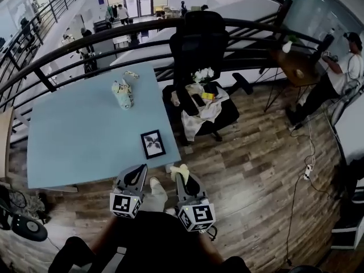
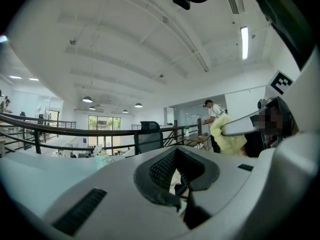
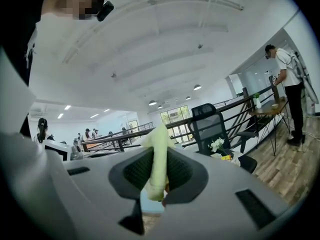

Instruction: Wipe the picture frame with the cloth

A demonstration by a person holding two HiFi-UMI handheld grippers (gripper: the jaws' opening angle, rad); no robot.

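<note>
The picture frame (image 1: 153, 143), black with a white mat and a leaf print, lies flat near the front right corner of the light blue table (image 1: 85, 135). My right gripper (image 1: 181, 174) (image 3: 157, 176) hovers just off the table's front edge, right of the frame, shut on a pale yellow cloth (image 1: 178, 169) (image 3: 159, 156). A tuft of the cloth sticks up between the pads. To the frame's near side, my left gripper (image 1: 139, 173) (image 2: 177, 176) is over the table's front edge, shut with nothing in it. The cloth (image 2: 227, 134) also shows at the right of the left gripper view.
A patterned bundle (image 1: 122, 92) lies at the table's far side. A black office chair (image 1: 202, 50) piled with clothes and white flowers stands right of the table. A dark railing (image 1: 142, 30) curves behind. A person (image 1: 341, 73) stands at a small table, far right. Cables (image 1: 310, 169) trail on the wood floor.
</note>
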